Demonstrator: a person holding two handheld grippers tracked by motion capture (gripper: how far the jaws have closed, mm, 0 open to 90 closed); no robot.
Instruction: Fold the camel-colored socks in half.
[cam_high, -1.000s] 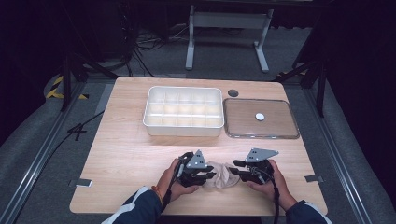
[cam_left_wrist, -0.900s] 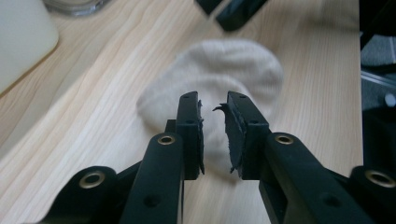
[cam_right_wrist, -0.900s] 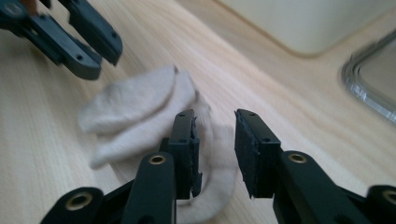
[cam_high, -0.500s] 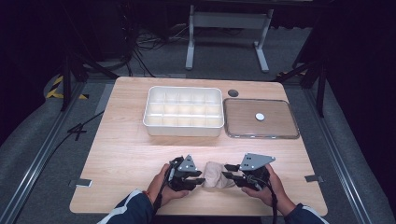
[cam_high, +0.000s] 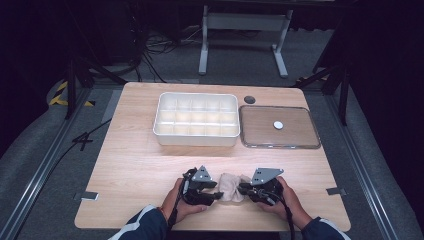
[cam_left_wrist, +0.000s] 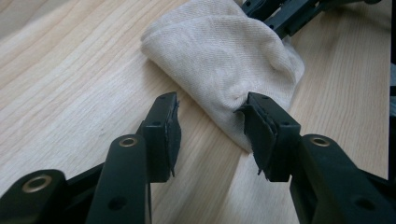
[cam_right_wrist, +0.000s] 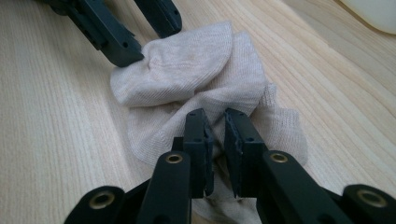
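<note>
A crumpled cream sock (cam_high: 231, 186) lies on the wooden table near its front edge, between the two grippers. My left gripper (cam_high: 218, 190) sits at the sock's left side. Its jaws have just been opening and stand apart in the left gripper view (cam_left_wrist: 210, 107), with only the right pad touching the edge of the sock (cam_left_wrist: 224, 51). My right gripper (cam_high: 243, 189) comes in from the other side. Its jaws have just been closing and pinch a fold of the sock (cam_right_wrist: 187, 79) between nearly meeting pads (cam_right_wrist: 215, 123).
A white compartment tray (cam_high: 196, 119) stands at the middle of the table. Beside it on the right lies a flat clear lid (cam_high: 295, 135) with a small white disc on it. A dark round spot (cam_high: 249, 99) marks the far edge.
The left gripper has drawn a little to the left and lower, its jaws coming apart off the sock. The right gripper has moved left onto the sock and closed on it.
</note>
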